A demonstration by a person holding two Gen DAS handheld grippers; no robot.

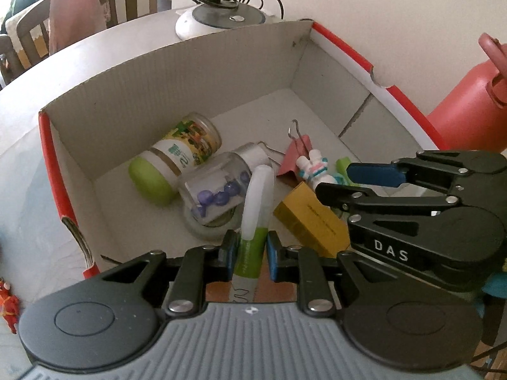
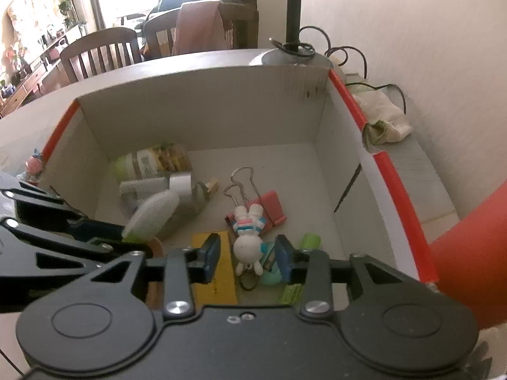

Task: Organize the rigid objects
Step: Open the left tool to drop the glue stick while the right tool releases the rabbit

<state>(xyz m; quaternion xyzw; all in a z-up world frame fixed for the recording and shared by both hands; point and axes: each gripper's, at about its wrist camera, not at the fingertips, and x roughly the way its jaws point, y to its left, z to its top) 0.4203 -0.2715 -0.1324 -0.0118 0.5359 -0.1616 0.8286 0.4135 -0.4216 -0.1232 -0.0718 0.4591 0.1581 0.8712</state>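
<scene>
Two tongs: my left tongs (image 1: 248, 255) pinch the light, slick white-and-green tube (image 1: 255, 212) mid-body; my right tongs (image 2: 248, 261) gape empty over the rabbit figurine (image 2: 247, 237).

A pale, round-edged table (image 1: 104, 50) carried everything. A cardboard box (image 1: 177, 72) with red-edged rims sat on it, open at the top, taking up most of the middle. Behind the box, toward the far edge, stood a round lamp base (image 1: 221, 19) with a black cord (image 2: 364, 60) coiled beside it. A crumpled pale bag (image 2: 386, 120) lay near the box's far right corner. A red bottle (image 1: 469, 95) stood against the box's right side. Near the left edge lay a small red figure (image 1: 9, 307), and a pink figurine (image 2: 33, 164) stood just beside the box's left wall.
</scene>
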